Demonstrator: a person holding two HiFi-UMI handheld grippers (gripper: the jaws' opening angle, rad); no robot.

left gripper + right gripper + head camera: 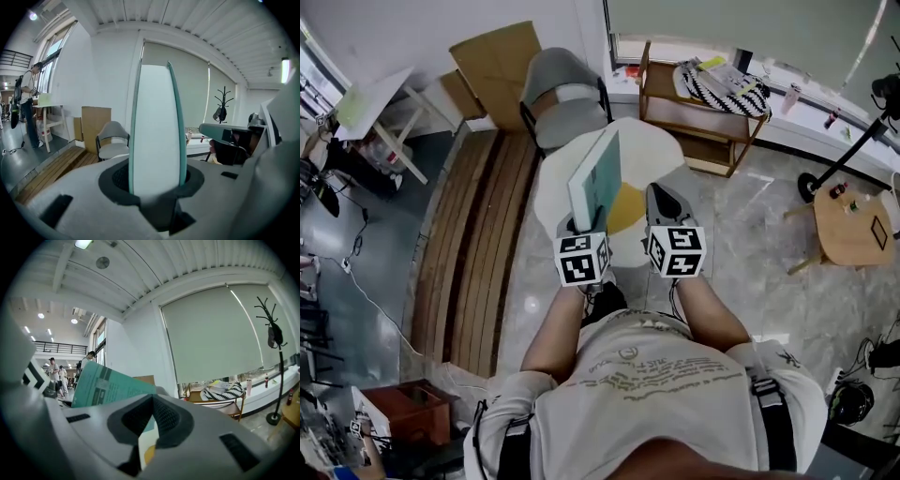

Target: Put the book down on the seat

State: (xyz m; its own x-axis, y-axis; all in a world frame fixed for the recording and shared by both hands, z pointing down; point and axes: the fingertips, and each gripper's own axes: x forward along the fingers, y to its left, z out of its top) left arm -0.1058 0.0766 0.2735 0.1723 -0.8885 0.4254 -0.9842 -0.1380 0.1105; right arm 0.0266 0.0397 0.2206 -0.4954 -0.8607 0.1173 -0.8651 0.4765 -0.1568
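A thin teal-covered book (598,178) stands upright on its edge with my left gripper (586,220) shut on its lower part. In the left gripper view the book (157,131) fills the gap between the pads, page edge toward the camera. My right gripper (661,202) is just right of the book, shut and empty; its pads meet at the tips (151,401), and the book's cover (105,383) shows to its left. A grey chair (562,98) with an empty seat stands ahead, beyond the book. Below both grippers lies a white round surface (652,150) with a yellow middle.
A wooden shelf unit (698,112) with striped cloth stands at the right of the chair. Cardboard (497,61) leans on the wall at the left. A wooden slatted platform (478,244) runs along the left. A small round wooden table (858,225) is at far right. A person (28,103) stands far left.
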